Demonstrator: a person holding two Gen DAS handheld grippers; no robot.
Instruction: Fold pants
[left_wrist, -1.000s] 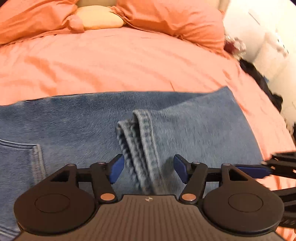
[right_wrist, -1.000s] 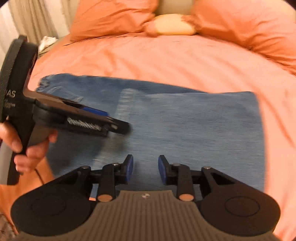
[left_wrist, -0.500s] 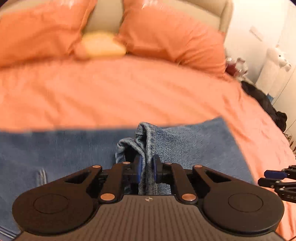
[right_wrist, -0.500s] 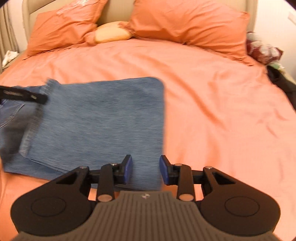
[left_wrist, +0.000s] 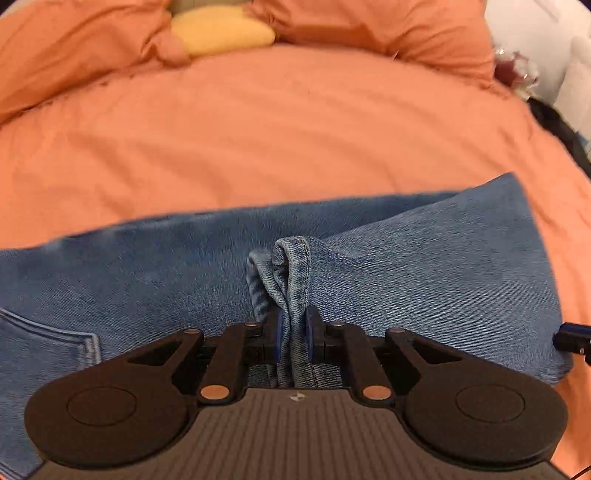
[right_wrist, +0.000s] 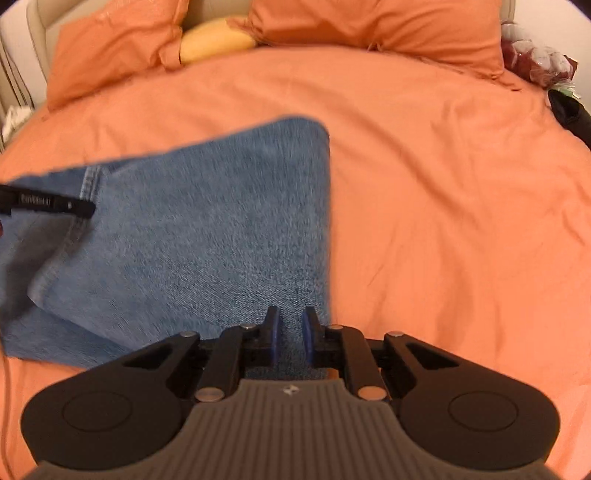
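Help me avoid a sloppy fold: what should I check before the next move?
1. Left hand-held gripper clamped on the bunched hem of the blue denim jeans: ok.
2. Right hand-held gripper gripping the jeans' near corner: cannot tell; its jaws are closing, and denim shows in the gap.
3. Jeans lying flat: not ok; fabric ridges up toward the held hem.
4. Open orange bedspread beyond the jeans for folding: ok.
5. The two grippers apart from each other: ok.

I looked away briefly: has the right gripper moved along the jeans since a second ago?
Yes. The right gripper has shifted rightward along the jeans, from mid-panel to their folded right edge beside bare orange bedding, its jaws closing there.
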